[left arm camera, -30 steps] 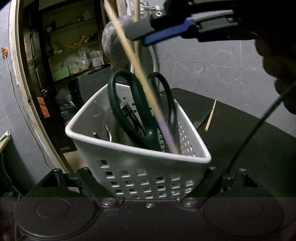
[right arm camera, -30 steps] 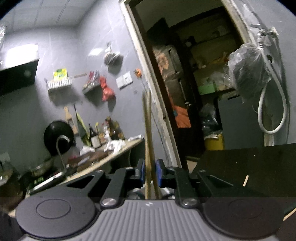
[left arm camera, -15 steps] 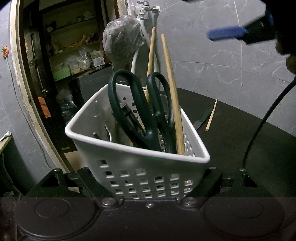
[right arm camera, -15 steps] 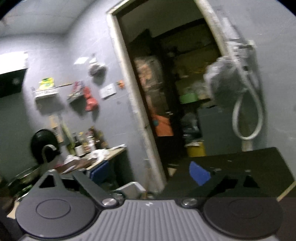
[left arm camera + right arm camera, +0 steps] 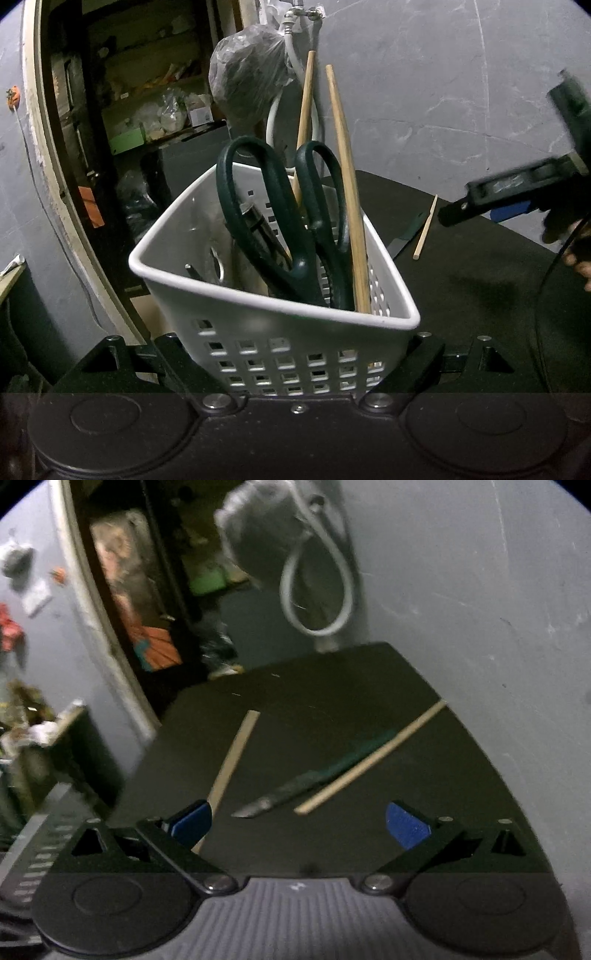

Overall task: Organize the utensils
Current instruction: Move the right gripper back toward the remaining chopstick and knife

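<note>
Two pale wooden chopsticks (image 5: 347, 192) lean upright inside the white perforated basket (image 5: 280, 339).

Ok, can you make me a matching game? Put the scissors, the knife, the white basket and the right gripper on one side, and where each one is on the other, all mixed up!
Things:
1. scissors
2. knife
3. white basket
4. right gripper

Places or states:
A. held by the left gripper
B. lying flat on the dark table
C. open wide, holding nothing
D. standing handles-up inside the basket

Pairs: 1-D, 2-B, 3-A, 4-C
</note>
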`<state>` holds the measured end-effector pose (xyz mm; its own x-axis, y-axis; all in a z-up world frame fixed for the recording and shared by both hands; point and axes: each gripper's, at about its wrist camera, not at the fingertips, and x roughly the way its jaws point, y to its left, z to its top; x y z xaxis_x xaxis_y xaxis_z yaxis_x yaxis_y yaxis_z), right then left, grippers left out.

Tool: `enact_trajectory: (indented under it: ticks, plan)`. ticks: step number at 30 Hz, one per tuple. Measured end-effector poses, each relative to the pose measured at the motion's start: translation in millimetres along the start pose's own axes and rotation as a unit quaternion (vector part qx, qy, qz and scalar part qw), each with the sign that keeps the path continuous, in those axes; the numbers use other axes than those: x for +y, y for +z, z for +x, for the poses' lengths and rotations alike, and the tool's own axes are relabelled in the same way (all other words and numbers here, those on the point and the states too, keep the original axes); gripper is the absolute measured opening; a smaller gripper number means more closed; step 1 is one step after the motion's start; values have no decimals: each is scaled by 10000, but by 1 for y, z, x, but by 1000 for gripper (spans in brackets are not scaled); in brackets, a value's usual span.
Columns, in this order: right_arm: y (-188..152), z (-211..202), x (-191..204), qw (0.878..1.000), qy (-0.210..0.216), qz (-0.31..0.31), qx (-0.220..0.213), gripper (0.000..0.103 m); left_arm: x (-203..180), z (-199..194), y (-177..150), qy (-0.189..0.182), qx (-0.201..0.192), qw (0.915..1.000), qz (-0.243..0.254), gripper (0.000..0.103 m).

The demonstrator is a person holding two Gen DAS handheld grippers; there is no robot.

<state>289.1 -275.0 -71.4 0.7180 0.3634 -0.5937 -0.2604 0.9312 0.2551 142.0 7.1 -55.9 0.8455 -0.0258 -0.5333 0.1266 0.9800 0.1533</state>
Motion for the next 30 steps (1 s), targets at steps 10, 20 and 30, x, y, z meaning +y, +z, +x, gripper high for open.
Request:
enact_trajectory:
  ticks: [10,20,30]
  plan:
    - [30,84,-25,9916,-1261,-111,280,103,-2,1,3,82,55,9999,-21,88]
    - [22,108,-20,9862,-1486,-353,633,103,-5,-1,4,124,78,9999,-31,88]
    - [13,100,-28,9870,-1507,-199,520,88,-5,-2,4,138,66,9999,-29,88]
